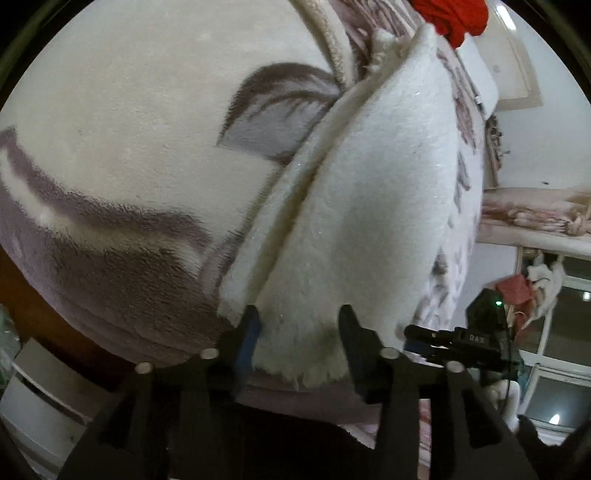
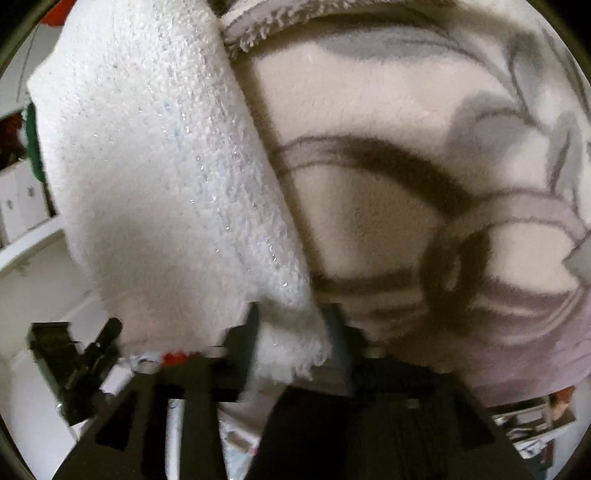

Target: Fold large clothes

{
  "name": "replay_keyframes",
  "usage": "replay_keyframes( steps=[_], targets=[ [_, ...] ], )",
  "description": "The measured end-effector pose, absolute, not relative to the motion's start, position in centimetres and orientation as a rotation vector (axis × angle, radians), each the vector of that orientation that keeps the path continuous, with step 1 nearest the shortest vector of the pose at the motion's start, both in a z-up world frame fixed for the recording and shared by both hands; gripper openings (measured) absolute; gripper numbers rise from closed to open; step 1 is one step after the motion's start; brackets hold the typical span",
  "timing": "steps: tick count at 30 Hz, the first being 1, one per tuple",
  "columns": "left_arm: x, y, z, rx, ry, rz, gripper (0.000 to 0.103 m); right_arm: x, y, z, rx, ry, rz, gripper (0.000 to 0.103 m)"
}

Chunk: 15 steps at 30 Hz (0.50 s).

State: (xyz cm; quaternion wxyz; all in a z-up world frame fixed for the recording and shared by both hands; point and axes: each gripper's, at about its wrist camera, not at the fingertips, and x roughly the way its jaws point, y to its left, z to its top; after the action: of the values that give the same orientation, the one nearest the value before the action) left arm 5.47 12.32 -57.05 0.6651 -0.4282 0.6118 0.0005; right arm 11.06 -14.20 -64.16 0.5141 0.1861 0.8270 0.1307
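The only writing that can be read is "DAS", in pale letters on the black body of the right tongs [image 1: 417, 334], seen at the right side of the left wrist view.

One white fluffy garment [image 1: 354, 206] lies folded on a bed blanket [image 1: 122, 122], which is cream with grey and mauve leaf patterns. The garment has small shiny threads in its pile. One folded edge runs along its side, next to the grey leaf.

The left tongs [image 1: 299, 325] stand at the near corner of the garment. The white corner lies between the two fingers, and one finger [image 1: 249, 332] has a blue pad. The fingers stand apart and I see a gap on each side of the cloth, so the left tongs are released.

In the right wrist view the other near corner of the garment [image 2: 155, 177] lies between the fingers of the right tongs [image 2: 293, 325]. This view is blurred. The cloth fills the space between the fingers, and I cannot tell if the pads press on it.

One red cloth [image 1: 452, 16] lies at the far end of the bed.
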Motion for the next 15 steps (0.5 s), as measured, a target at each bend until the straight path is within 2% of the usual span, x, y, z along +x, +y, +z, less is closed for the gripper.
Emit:
replay_keyframes(
  steps=[5,8,11,14,15],
  targets=[
    [5.2,12.2,-59.7,-0.954,1.467,0.056,0.046,10.8,-13.4,-66.3,0.519,2.015,0.335,0.055],
    [5.1,12.8,-59.0,-0.966,1.462,0.063,0.047,10.2,-13.6,-67.4,0.544,2.022,0.36,0.063],
    [4.9,13.6,-57.4,-0.979,1.427,0.049,0.048,10.1,-13.2,-68.3,0.571,2.013,0.391,0.064],
    [5.0,14.6,-57.2,-1.025,1.357,-0.014,0.066,10.1,-13.0,-69.4,0.633,2.006,0.421,0.068],
    [5.4,14.7,-58.0,-1.044,1.342,-0.037,0.067,10.1,-13.1,-69.6,0.647,2.003,0.429,0.069]
  ],
)
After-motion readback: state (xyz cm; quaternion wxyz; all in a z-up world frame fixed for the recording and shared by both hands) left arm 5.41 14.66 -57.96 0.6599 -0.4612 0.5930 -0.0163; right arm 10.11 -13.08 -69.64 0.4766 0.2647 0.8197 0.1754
